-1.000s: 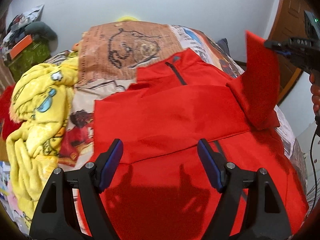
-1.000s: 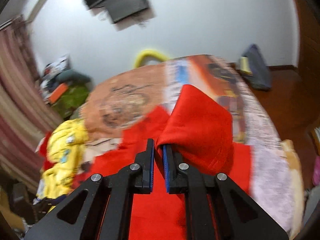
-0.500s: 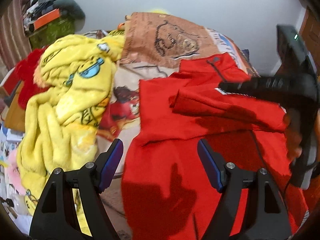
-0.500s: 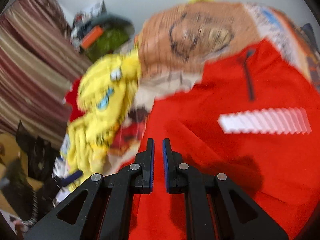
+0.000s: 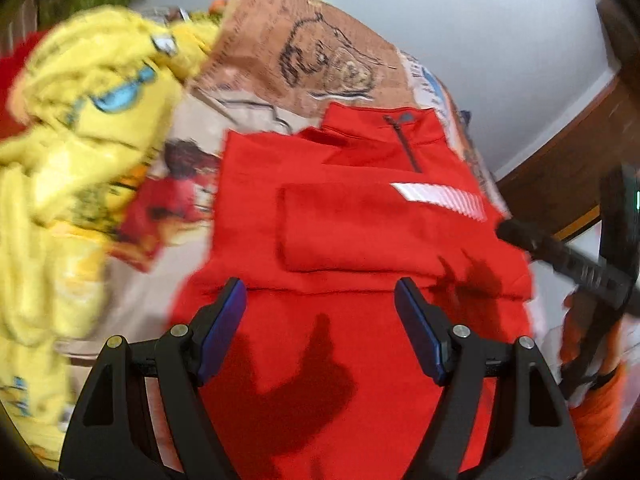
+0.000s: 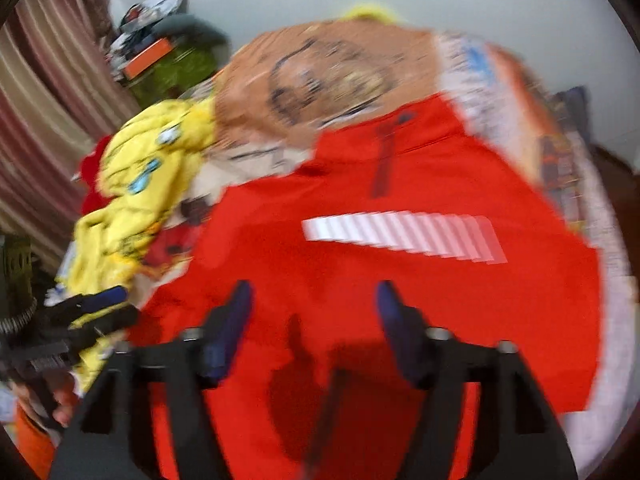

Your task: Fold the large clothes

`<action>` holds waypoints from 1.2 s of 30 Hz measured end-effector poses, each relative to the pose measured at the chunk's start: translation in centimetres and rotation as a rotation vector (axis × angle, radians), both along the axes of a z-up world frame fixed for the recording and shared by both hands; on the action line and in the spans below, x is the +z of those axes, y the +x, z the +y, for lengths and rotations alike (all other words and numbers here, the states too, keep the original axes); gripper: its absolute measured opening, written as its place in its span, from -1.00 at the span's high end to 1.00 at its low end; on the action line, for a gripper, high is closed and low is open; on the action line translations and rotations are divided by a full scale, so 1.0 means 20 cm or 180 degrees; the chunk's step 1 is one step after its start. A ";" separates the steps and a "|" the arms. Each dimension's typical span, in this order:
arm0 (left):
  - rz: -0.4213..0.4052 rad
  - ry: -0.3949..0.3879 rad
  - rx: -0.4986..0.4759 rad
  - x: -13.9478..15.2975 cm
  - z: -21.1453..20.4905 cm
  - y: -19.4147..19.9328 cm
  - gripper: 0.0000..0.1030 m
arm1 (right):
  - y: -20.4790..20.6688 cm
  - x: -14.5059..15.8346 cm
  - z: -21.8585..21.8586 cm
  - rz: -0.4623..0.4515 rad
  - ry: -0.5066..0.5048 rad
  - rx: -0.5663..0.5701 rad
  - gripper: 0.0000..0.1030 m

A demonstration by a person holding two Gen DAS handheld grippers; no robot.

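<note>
Sleeve (image 5: 360, 236) released since earlier — now laid folded across red jacket (image 6: 400, 280) ahead of right tongs (image 6: 312, 312), spread wide, empty; left tongs (image 5: 320, 312) likewise held wide, empty.

No readable words, brand names or numbers anywhere. Only a white striped bar mark across the chest of the red jacket (image 5: 360, 216), without letters. Fine print-like lines on the bedspread (image 5: 280, 52) around a drawn face, too blurred to read. Cartoon figures on the yellow blanket (image 5: 92, 120), again without legible lettering.
</note>
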State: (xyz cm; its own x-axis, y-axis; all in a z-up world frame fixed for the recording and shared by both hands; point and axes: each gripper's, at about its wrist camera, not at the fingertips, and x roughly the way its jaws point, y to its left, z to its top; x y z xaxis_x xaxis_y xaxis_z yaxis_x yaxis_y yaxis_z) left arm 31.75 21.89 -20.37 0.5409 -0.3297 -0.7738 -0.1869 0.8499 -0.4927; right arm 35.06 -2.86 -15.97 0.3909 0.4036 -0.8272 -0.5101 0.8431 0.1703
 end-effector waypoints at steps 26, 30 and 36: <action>0.0706 -0.0792 0.0634 -0.46 -0.09 0.47 0.94 | 0.07 -0.16 -0.86 0.0156 -0.0002 -0.0803 -0.33; 0.0524 -0.0385 0.0494 -0.29 -0.14 0.53 0.96 | 0.09 -0.13 -0.90 0.0096 -0.0026 -0.0873 -0.33; -0.0338 0.0461 0.0139 0.23 -0.25 0.55 0.96 | 0.13 -0.05 -0.98 0.0090 0.0127 -0.1011 -0.33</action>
State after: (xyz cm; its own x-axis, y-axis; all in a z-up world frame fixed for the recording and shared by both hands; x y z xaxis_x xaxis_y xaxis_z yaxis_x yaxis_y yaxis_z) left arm 42.67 16.86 -15.68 0.6333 -0.1934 -0.7493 -0.1785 0.9057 -0.3846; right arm 37.67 -22.56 -17.00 0.4797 0.2975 -0.8254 -0.2172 0.9517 0.2169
